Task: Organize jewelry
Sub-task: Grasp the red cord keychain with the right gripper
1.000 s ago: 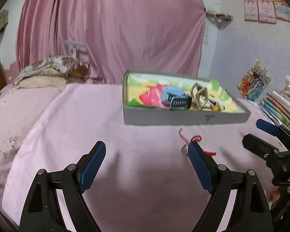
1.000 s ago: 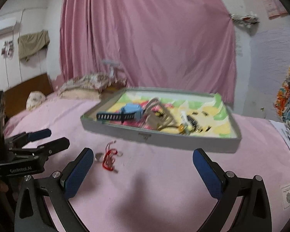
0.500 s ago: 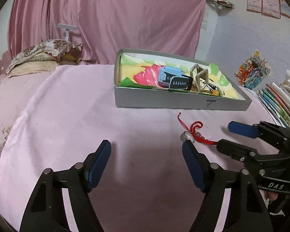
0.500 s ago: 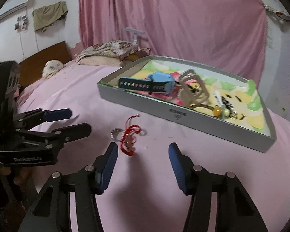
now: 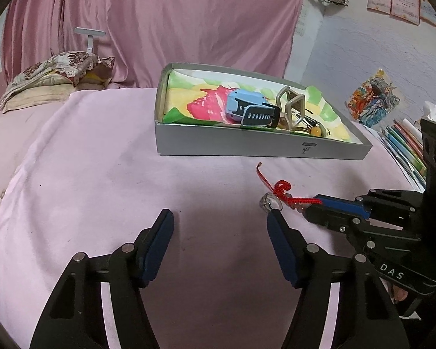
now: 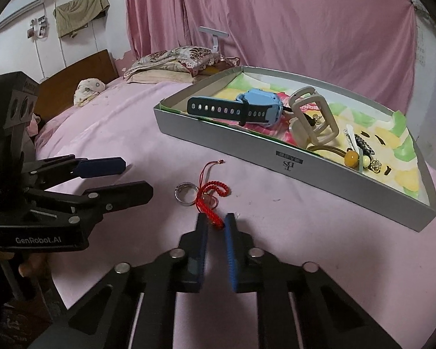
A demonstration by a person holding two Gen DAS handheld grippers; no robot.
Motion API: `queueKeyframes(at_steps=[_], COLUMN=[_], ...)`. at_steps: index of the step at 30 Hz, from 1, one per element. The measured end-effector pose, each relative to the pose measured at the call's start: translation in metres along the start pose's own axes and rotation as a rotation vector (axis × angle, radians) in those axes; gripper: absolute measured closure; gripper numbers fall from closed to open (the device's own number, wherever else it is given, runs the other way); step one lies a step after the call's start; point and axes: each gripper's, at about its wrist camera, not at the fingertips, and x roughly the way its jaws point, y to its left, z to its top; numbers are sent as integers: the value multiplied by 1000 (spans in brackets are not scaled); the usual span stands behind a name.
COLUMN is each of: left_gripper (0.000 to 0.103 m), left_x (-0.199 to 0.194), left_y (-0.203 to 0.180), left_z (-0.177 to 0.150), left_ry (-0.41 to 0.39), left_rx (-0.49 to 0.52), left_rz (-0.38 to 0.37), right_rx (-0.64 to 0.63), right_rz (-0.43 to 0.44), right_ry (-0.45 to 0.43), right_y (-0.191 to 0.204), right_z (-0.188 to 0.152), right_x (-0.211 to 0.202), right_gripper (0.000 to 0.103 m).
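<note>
A red cord bracelet (image 6: 212,200) lies on the pink bedsheet beside a silver ring (image 6: 184,193). My right gripper (image 6: 215,219) is closing, and its blue pads pinch the cord's near end. In the left wrist view the right gripper (image 5: 315,203) comes in from the right with the bracelet (image 5: 284,192) at its tip. My left gripper (image 5: 219,218) is open and narrowing with nothing between its fingers. The ring (image 5: 269,202) sits just past its right fingertip. The grey box (image 6: 247,145) holds a blue watch (image 6: 258,106), a beige clip (image 6: 311,116) and small trinkets.
Pillows (image 5: 52,78) lie at the bed's far left before a pink curtain (image 5: 160,23). Books (image 5: 404,142) are stacked at the bed's right edge. A wooden headboard (image 6: 75,78) stands at the left. The left gripper (image 6: 133,179) hovers left of the ring.
The right gripper's jaws went from wide apart to nearly together around the red cord's end as it dropped toward it. The left gripper's jaws narrowed and both views tipped downward.
</note>
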Motion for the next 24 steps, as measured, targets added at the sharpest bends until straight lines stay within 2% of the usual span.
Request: queueKeyframes(at_steps=[8, 10, 14, 24], left_gripper=[44, 49, 52, 74], left_x=[8, 11, 17, 29], left_y=[-9, -11, -18, -30], left_z=[6, 8, 10, 16], left_ry=[15, 26, 35, 58], left_rx=[20, 30, 50, 90], left_rz=[-11, -16, -12, -15], right_rx=[31, 36, 42, 43], right_rz=[-10, -11, -15, 3], right_ry=[-11, -14, -22, -18], right_y=[-10, -11, -15, -21], right_z=[-3, -3, -4, -6], right_x=[-7, -8, -12, -17], right_gripper=[96, 96, 98, 97])
